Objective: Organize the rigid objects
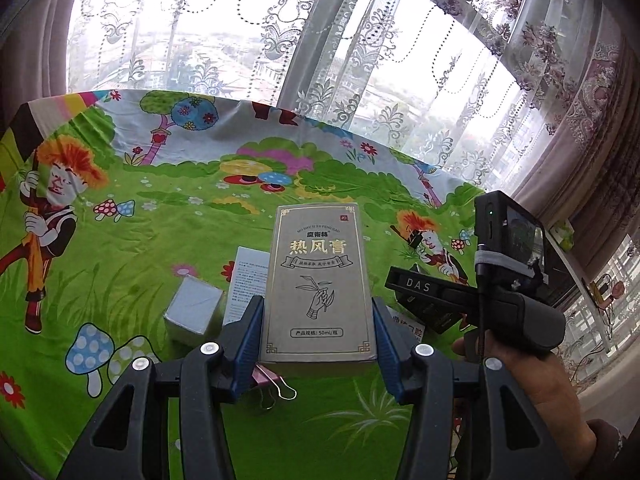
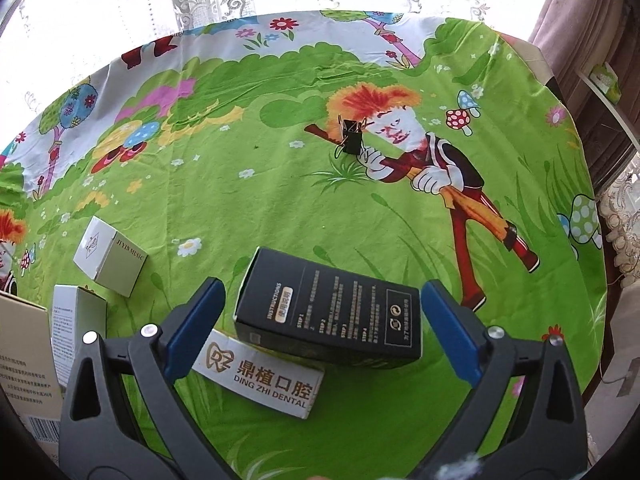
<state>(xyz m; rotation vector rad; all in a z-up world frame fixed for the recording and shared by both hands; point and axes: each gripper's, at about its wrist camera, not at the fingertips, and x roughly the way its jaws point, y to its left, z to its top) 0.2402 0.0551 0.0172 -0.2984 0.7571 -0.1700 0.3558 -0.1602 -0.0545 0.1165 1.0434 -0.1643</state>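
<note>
Left gripper (image 1: 318, 320) was clamped on the tall grey box (image 1: 318, 284), held upright above the green cartoon tablecloth (image 1: 120, 248); right gripper (image 2: 322, 318) stood wide, its pads clear of the black instruction box (image 2: 332, 312) lying between them. That box rested partly on the white dental box (image 2: 260, 378). Left of it: two small white cartons (image 2: 110, 256). Beyond it: a black binder clip (image 2: 352, 136). Step judged: pickup of the black box; closing squarely on its long sides looked next.

A home living room: white lace curtains with embroidered flowers (image 1: 380, 92) hang at twelve o'clock before a wide window over rooftops, and a bright green cartoon-printed cloth (image 2: 248, 200) covers the round worktop.
</note>
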